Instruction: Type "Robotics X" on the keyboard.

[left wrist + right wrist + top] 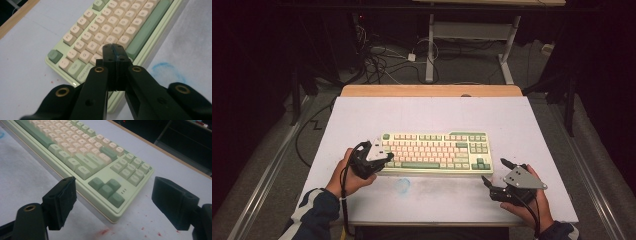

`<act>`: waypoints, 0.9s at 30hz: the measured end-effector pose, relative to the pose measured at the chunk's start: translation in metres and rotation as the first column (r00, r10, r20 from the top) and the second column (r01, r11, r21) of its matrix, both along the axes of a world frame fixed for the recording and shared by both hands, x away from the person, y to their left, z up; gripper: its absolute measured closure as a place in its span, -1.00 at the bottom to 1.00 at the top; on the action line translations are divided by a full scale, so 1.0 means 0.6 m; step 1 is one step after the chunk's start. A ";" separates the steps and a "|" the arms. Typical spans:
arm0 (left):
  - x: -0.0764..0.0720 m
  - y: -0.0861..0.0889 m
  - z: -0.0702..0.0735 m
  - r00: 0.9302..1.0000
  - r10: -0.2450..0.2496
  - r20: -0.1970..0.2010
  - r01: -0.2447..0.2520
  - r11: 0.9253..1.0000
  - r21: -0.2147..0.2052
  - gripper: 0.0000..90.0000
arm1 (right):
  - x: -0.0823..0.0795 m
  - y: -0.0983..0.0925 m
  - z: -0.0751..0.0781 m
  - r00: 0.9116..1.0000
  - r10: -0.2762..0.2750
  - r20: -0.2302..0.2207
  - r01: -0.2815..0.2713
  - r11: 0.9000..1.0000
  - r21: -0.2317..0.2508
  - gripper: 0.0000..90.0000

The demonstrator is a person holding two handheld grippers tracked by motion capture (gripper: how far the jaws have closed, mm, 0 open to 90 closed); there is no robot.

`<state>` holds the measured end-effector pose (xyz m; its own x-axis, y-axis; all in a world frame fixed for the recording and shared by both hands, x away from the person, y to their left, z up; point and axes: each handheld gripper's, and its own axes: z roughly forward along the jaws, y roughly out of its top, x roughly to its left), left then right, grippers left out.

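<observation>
1. One bench [427, 115] is carrying everything, its pale top lying under a wooden strip along the far edge.
2. One keyboard [437, 152] is lying flat on the near half of the bench, pale green with cream and green keys, its long side running across the high view.
3. Two grippers are working at it, one per hand. The left gripper [384, 156] is hovering over the keyboard's left end, and in the left gripper view its jaws are pressing together with nothing between them, their tips pointing at the letter rows just beside the long green space bar.
4. The right gripper [494, 172] is sitting just off the keyboard's near right corner, its jaws standing wide apart and gripping nothing; in the right gripper view that corner, with its four green arrow keys, is lying between them.
5. One faint blue smudge [402, 185] is marking the bench near the keyboard's front edge.
</observation>
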<state>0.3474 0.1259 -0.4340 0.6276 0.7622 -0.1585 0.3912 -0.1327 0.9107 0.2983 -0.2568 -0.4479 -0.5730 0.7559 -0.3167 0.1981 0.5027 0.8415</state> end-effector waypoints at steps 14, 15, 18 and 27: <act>0.031 -0.067 -0.018 0.997 -0.067 -0.045 0.069 0.996 0.047 0.93 | 0.000 0.001 -0.001 1.000 0.012 0.000 -0.012 1.000 -0.006 -0.54; 0.033 -0.069 -0.020 0.997 -0.068 -0.047 0.070 0.996 0.053 0.93 | 0.000 0.002 -0.001 1.000 0.014 0.001 -0.014 1.000 -0.005 -0.54; 0.039 -0.074 -0.027 0.996 -0.068 -0.058 0.072 0.995 0.064 0.93 | 0.001 0.001 -0.001 1.000 0.013 -0.003 -0.013 1.000 -0.004 -0.54; 0.050 -0.083 -0.038 0.995 -0.066 -0.074 0.072 0.994 0.076 0.93 | 0.001 0.003 -0.003 1.000 0.018 -0.008 -0.018 1.000 -0.013 -0.54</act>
